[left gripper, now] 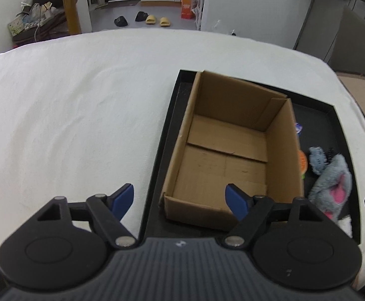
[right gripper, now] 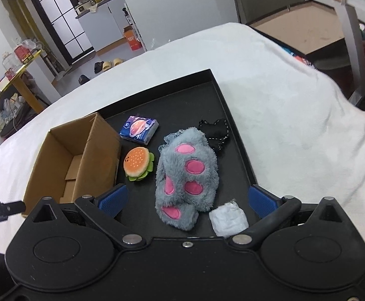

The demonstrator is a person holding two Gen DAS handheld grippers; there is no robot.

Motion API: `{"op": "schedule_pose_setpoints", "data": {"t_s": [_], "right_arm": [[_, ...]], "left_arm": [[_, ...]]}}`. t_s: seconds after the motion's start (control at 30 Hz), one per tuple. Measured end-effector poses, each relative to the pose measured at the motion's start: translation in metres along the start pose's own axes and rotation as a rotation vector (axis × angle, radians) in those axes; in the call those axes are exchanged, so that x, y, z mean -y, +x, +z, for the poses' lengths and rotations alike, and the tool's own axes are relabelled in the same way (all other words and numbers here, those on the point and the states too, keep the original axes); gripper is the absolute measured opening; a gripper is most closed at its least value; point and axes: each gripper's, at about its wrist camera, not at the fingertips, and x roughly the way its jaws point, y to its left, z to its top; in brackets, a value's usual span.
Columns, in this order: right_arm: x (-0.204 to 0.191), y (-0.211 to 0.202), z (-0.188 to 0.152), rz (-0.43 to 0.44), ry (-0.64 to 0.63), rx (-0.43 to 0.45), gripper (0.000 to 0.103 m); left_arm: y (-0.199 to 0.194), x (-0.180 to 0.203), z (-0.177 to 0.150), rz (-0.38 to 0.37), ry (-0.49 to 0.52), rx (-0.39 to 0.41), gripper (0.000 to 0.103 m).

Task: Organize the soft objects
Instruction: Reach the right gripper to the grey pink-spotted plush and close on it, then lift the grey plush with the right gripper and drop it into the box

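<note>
The tray (right gripper: 235, 135) is black, on a white bed (right gripper: 282, 100). The box (left gripper: 232, 135) is plain brown. The paw (right gripper: 187, 173) is grey with pink pads. The burger (right gripper: 138, 164) is orange with green edging. The tissue pack (right gripper: 139, 130) is blue. The fingers (right gripper: 113, 199) are blue.
</note>
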Motion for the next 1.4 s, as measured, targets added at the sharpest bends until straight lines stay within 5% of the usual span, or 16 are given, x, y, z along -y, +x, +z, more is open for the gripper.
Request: {"op": "schedule_pose_setpoints", "data": {"t_s": [0.4,0.77,0.83,1.0,1.4], "right_arm": [[-0.007,0.06,0.008,-0.002,0.035,-0.032,0.103],[-0.019,0.096,0.002,-0.049,0.011,-0.054,0.103],[-0.021,0.099,-0.001,-0.055,-0.009,-0.055,0.098],[-0.022,0.096,-0.006,-0.077,-0.054,-0.059,0.058],[-0.033,0.049,0.002,-0.027,-0.101,0.002,0.051]], "left_arm": [[0.036,-0.002,0.003,0.026,-0.022,-0.021,0.075],[0.049,0.006,-0.002,0.062,0.02,-0.011,0.039],[0.056,0.008,-0.001,0.064,0.027,-0.018,0.026],[0.052,0.007,-0.004,0.061,0.023,0.009,0.014],[0.045,0.003,-0.01,0.028,0.029,0.049,0.012]]}}
